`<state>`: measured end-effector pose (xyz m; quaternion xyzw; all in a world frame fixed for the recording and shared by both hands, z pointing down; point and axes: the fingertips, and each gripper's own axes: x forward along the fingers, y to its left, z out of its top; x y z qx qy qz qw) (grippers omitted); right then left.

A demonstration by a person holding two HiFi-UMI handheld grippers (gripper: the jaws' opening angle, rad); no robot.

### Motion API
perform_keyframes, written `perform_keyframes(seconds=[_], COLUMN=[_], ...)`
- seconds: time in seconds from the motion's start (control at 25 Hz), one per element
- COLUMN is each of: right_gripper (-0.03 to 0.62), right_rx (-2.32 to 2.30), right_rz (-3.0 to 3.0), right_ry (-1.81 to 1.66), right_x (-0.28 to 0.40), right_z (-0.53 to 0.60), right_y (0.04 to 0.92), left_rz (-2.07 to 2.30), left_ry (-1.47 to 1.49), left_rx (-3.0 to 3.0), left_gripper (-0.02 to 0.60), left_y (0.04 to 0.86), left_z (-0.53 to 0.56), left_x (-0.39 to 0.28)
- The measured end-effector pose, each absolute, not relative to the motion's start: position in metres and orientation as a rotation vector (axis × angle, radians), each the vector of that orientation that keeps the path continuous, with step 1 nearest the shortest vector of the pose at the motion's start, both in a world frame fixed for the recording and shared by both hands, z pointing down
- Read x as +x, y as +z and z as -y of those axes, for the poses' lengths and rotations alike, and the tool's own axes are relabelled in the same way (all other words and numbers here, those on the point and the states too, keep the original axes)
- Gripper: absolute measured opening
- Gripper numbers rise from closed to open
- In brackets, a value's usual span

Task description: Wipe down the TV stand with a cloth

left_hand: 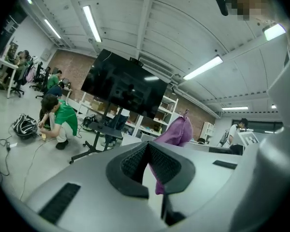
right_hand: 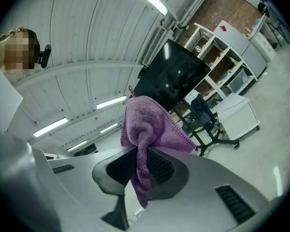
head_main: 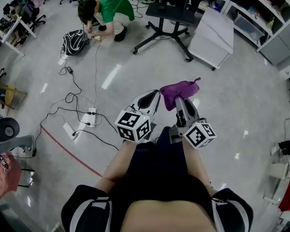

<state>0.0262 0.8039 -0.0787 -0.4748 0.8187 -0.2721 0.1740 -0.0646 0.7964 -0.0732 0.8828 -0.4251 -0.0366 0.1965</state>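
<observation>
The right gripper [right_hand: 140, 154] is clamping a purple cloth [right_hand: 146, 120], pinching a fold between its jaws while the rest is bunching up above the tips and a tail is hanging below. The left gripper [left_hand: 146, 149] is riding just beside it, jaws drawn together at the tips with nothing pinched there. Both are being held out over the bare floor [head_main: 135, 71], well apart from the TV stand [head_main: 170, 14], which is standing ahead on its black wheeled legs beside a white cabinet [head_main: 213, 32]. A person in green [head_main: 108, 8] is crouching over cables [head_main: 82, 95] off to the left.
</observation>
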Motion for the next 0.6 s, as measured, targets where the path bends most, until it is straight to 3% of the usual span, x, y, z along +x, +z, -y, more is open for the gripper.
perform_keyframes(seconds=[0.6], right_gripper=[0.067], right_rx=[-1.273], right_rz=[-2.36], right_ry=[-0.838], right_x=[0.001], right_z=[-0.706], right_y=[-0.06], left_rz=[1.273], left_ry=[-0.055], left_rx=[2.393], left_gripper=[0.006], left_y=[-0.054], left_z=[-0.714], left_x=[-0.085])
